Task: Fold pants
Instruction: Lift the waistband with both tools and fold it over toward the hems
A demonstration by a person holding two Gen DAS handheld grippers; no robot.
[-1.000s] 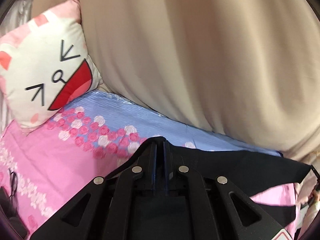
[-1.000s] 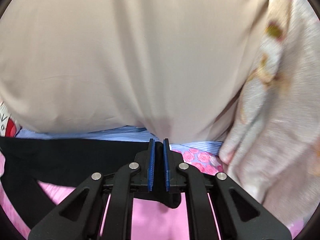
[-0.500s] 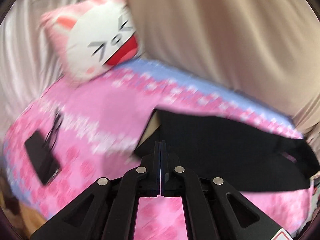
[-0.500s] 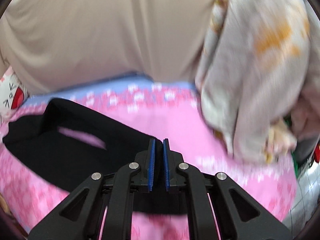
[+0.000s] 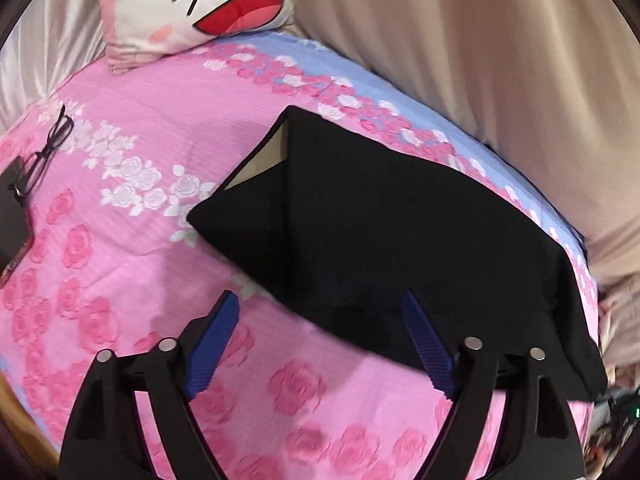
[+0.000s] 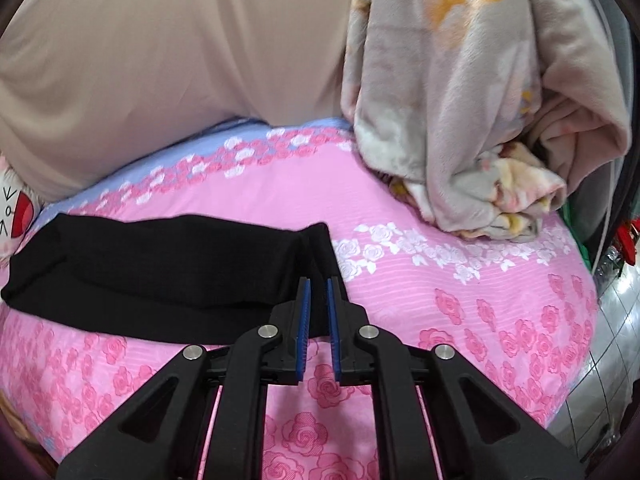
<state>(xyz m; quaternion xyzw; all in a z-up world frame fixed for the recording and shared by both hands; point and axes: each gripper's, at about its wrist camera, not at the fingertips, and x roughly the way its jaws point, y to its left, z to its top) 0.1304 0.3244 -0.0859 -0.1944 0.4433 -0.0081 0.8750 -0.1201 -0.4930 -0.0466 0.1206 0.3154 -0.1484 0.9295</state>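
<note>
Black pants [image 5: 380,220] lie in a long flat band across the pink rose-print bed sheet [image 5: 140,240]. My left gripper [image 5: 319,298] hovers over their near edge, its jaws opening wide. The cloth lies under and between the blue pads [image 5: 216,344] without being pressed. In the right wrist view the pants [image 6: 160,264] stretch to the left. My right gripper [image 6: 318,282] is shut on their right end, with a thin fold of black cloth between its pads.
A cat-face pillow [image 5: 208,4] sits at the head of the bed, with glasses [image 5: 44,152] and a dark flat object [image 5: 10,216] at the left edge. A beige drape [image 6: 180,60] hangs behind. A bundled floral blanket [image 6: 460,100] lies at the right.
My left gripper has opened and let go of the pants. Both grippers have come down and back toward the near side, and the pants now lie flat on the sheet.
</note>
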